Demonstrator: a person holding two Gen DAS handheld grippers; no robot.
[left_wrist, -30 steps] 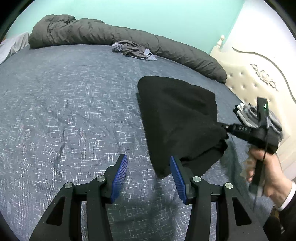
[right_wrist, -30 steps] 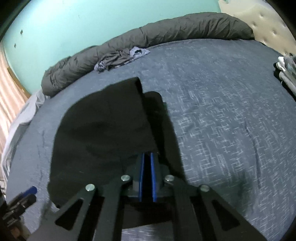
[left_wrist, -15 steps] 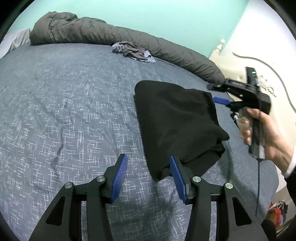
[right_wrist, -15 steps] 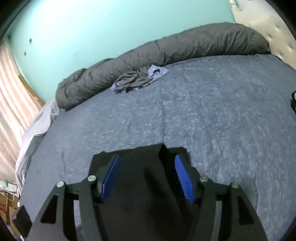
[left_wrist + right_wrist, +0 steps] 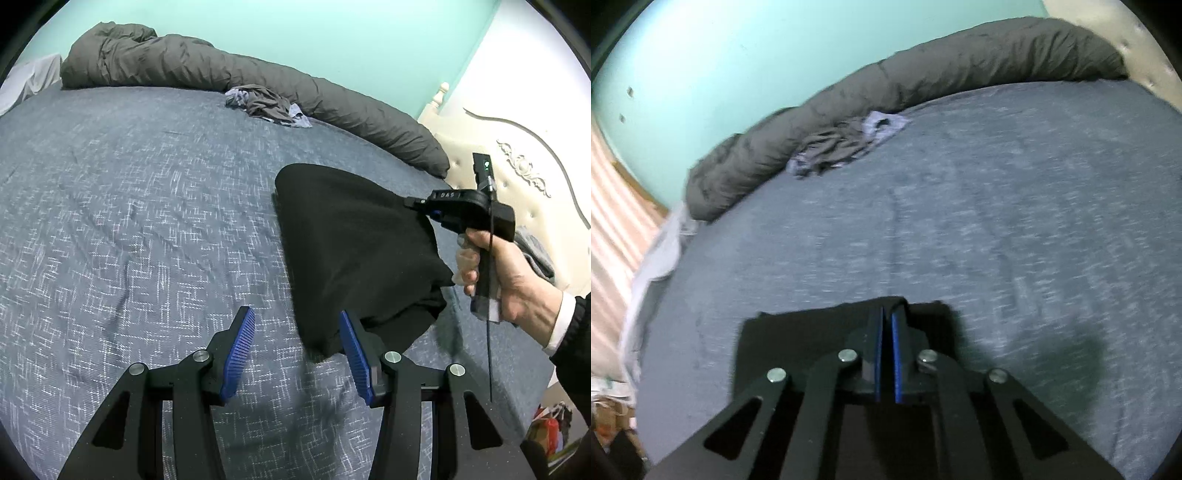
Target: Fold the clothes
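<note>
Moved: right gripper (image 5: 408, 202) let go of the black cloth (image 5: 354, 251), swung up off it, and now is back biting a far edge of it; a second ago it held a nearer edge.
Left gripper (image 5: 297, 354): jaws half open, nothing between them; it hangs over the bed (image 5: 147, 221), and the near corner of the cloth lies just past its right pad.
Right gripper now: jaws pinched together on the cloth edge; the right wrist view (image 5: 885, 325) shows the blue pads almost touching with black cloth at their tips.
Hand (image 5: 506, 273): wraps the right gripper's handle, just right of the cloth; a white cuff and dark sleeve (image 5: 572, 332) show behind it.
Cloth: lies folded on the right side of the bed, its right part pulled up in a slope toward the right gripper.
Clothes pile (image 5: 269, 107): grey and crumpled, well beyond the cloth, touching the duvet.
Duvet (image 5: 221, 70): grey roll along the far side of the bed.
Headboard (image 5: 517, 173): cream, beyond the cloth on the right.
</note>
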